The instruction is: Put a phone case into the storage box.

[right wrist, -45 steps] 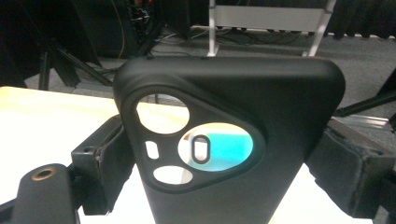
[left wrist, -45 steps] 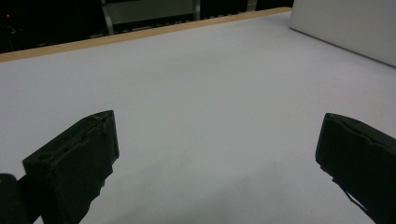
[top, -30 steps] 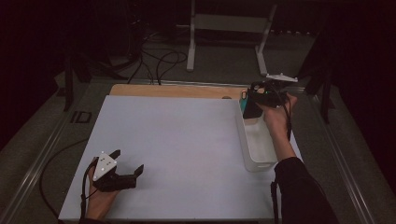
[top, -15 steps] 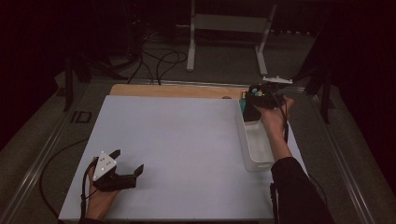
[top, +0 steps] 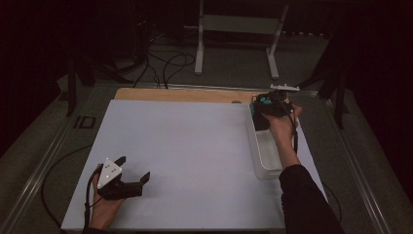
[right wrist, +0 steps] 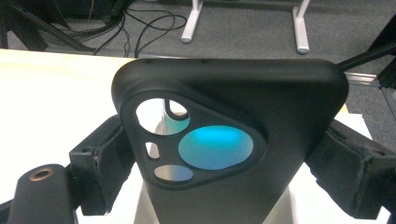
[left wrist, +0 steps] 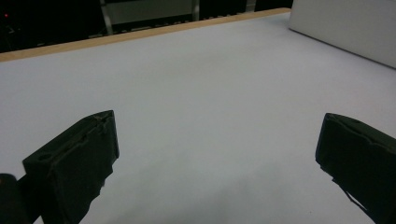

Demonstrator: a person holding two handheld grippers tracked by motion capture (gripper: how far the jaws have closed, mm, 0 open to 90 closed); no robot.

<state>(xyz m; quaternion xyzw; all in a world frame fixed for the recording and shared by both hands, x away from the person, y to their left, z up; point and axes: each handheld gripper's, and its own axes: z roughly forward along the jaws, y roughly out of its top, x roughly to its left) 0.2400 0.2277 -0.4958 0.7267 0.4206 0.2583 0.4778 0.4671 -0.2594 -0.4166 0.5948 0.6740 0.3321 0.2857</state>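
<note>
My right gripper (top: 267,108) is over the far end of a clear plastic bin (top: 267,155) at the table's right side. It is shut on a black phone case (right wrist: 261,112), which stands upright between the jaws. The case has a rounded-triangle camera cutout (right wrist: 196,144), and something teal shows through it. In the high view the case (top: 260,122) hangs dark at the bin's far end. My left gripper (top: 132,168) lies low at the table's front left, open with nothing in it. Its black fingers (left wrist: 79,158) spread wide over bare white tabletop.
A white sheet (top: 185,151) covers the table, with a wooden strip (top: 180,95) along the far edge. The bin's wall (left wrist: 345,28) shows at the top right of the left gripper view. Cables (top: 165,63) and a metal stand (top: 238,29) are on the floor beyond.
The right gripper with the case has shifted only slightly over the bin's far end. The left gripper has stayed still.
</note>
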